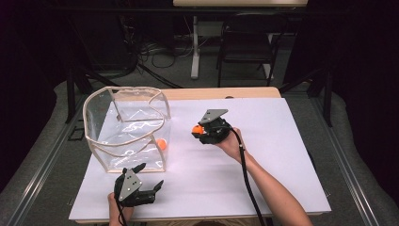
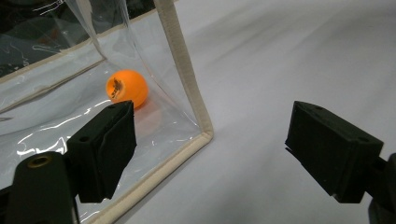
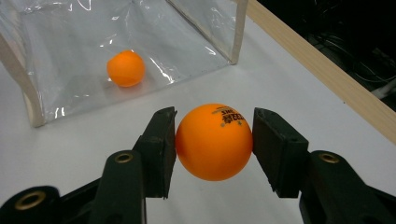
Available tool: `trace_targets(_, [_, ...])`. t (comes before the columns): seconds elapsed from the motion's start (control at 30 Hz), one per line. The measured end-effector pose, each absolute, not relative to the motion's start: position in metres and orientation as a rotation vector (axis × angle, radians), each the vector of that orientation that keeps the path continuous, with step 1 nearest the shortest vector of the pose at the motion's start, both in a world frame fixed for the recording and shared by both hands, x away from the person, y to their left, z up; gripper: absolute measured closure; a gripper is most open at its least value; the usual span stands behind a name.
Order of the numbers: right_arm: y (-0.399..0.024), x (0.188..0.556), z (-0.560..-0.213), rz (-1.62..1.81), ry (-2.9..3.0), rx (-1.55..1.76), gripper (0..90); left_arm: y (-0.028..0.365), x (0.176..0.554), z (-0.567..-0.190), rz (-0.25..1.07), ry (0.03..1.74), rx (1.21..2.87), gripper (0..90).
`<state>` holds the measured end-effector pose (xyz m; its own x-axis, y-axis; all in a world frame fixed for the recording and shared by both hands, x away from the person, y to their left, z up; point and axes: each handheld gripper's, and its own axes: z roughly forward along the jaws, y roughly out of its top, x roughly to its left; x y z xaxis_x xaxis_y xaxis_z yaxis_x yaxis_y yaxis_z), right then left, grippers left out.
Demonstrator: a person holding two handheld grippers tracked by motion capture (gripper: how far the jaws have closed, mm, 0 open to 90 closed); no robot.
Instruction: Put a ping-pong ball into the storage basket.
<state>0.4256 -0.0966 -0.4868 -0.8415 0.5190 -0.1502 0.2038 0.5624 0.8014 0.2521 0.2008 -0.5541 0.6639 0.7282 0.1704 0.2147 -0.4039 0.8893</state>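
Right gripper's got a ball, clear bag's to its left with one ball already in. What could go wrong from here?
1. The held ball is pinched only at its sides by the right gripper; a smooth round ball could squirt out and roll off the table.
2. The bag is soft clear plastic with a curled rim; the ball or jaws could clip the rim and tip it.
3. The left gripper is open beside the bag, not holding it, so a knock may shift it and the ball inside.

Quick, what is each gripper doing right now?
Left gripper: open, holding nothing, beside the clear bag.
Right gripper: shut on an orange ping-pong ball.
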Motion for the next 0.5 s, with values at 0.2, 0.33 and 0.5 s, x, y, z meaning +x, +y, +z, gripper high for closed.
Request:
trace_targets(0.2, [-0.0972, 0.4252, -0.4849, 1.187, 2.429, 0.589, 50.3, 0.2005, 0.2515, -0.5540, 0.693, 0.738, 1.943, 16.0])
trace_targets(0.33, [-0.0961, 0.4245, -0.4832, 1.184, 2.432, 0.581, 50.3, 0.2002, 0.2522, -0.5544, 0.689, 0.737, 1.945, 16.0])
trace_targets(0.5, [-0.0946, 0.4235, -0.4811, 1.181, 2.432, 0.575, 50.3, 0.2010, 0.2520, -0.5543, 0.688, 0.735, 1.944, 16.0])
